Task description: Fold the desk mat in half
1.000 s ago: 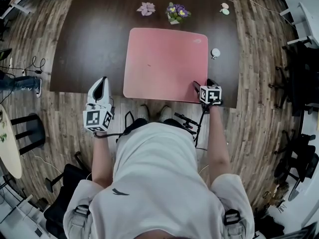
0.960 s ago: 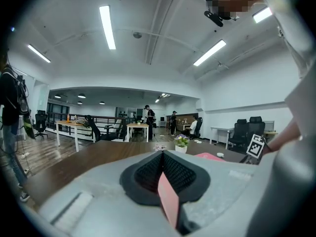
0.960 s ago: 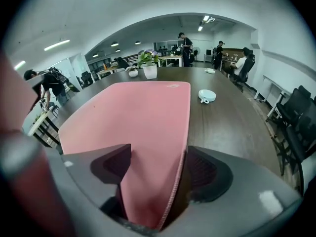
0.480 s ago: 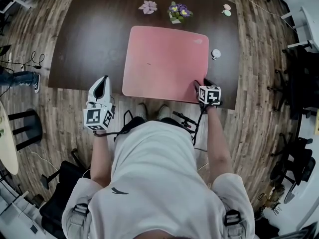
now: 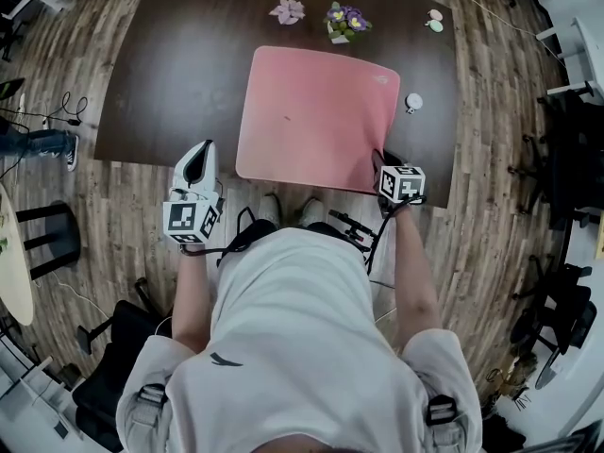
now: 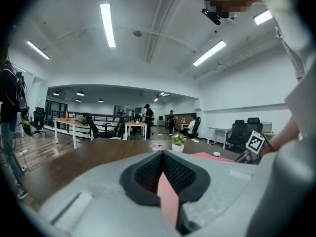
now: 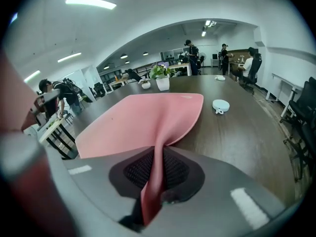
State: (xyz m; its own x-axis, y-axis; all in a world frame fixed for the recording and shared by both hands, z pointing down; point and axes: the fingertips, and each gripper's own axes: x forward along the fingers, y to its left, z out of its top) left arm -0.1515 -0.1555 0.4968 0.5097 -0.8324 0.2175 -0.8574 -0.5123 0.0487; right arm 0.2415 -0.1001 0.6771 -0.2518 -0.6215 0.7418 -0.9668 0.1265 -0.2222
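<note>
One corner of the pink desk mat (image 5: 316, 116), the near right one, is pinched in the right gripper (image 5: 382, 160), whose jaws are closed on it. In the right gripper view the mat (image 7: 143, 117) rises from the table into a narrow fold that runs down between the dark ribbed pads (image 7: 173, 169). The rest of the mat lies flat on the dark brown table (image 5: 170, 83), its near edge close to the table's near edge.

The left gripper (image 5: 195, 166) hangs off the table's near edge, to the left of the mat's near left corner and apart from it. Its jaws are pressed together in the left gripper view; a thin pink strip shows in the seam, and I cannot tell what it is.

Beyond the mat's far edge stands a small white pot (image 5: 332, 34) holding purple flowers (image 5: 346, 19), near the mat but not touching it. Left of the pot lies a pale pink flower shape (image 5: 288, 10). A small white round thing (image 5: 413, 102) rests on the table just beside the mat's right edge, and two small pale pieces (image 5: 433, 19) lie near the far right corner. Nothing lies on the mat itself. Black office chairs (image 5: 566, 140) stand on the wooden floor to the right.
</note>
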